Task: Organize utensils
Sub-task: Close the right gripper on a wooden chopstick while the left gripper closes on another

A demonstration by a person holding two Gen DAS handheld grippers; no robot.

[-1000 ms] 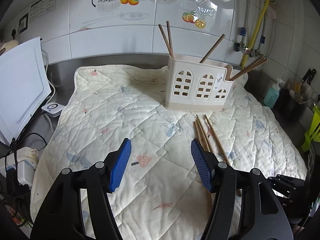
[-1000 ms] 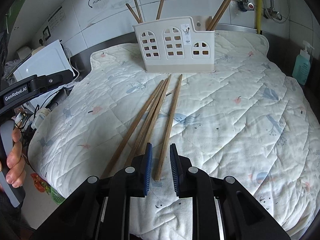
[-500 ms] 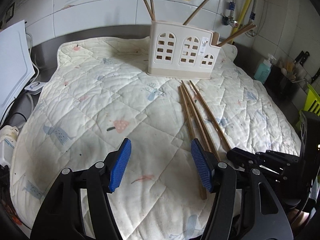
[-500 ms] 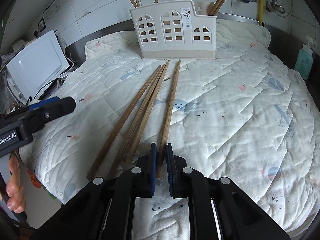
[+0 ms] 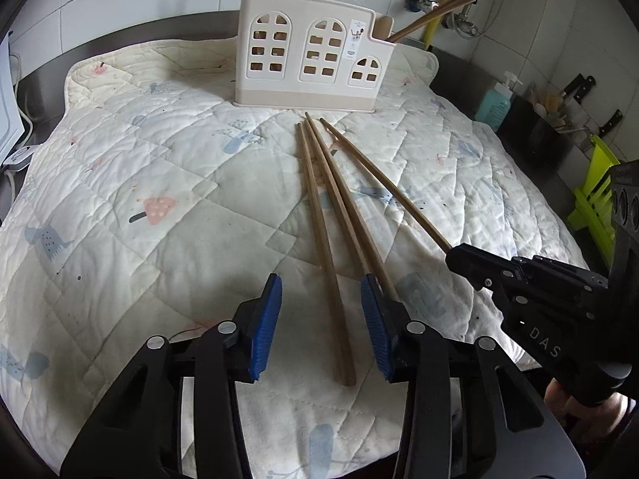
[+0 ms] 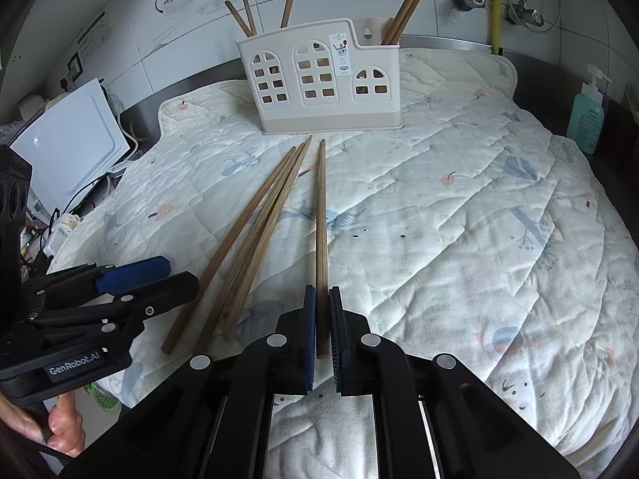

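Observation:
Several wooden chopsticks [image 5: 325, 235] lie on a quilted mat [image 5: 139, 183], pointing at a cream utensil holder [image 5: 311, 54] that has more chopsticks standing in it. My left gripper [image 5: 321, 291] is open, its fingers on either side of the near ends of the left chopsticks. My right gripper [image 6: 322, 299] is shut on the rightmost chopstick [image 6: 320, 215], which rests on the mat. The right gripper also shows in the left wrist view [image 5: 475, 263], and the left gripper in the right wrist view [image 6: 159, 279]. The holder [image 6: 323, 80] stands at the far side of the mat.
A white appliance [image 6: 68, 147] with cables stands left of the mat. A teal soap bottle [image 6: 587, 115] stands at the right, with knives [image 5: 579, 88] and a green rack [image 5: 595, 195] beyond. Pipes and a tiled wall [image 6: 495, 4] lie behind the holder.
My left gripper has moved right and forward over the left chopsticks, its jaws narrower. My right gripper has closed from a small gap onto the rightmost chopstick.

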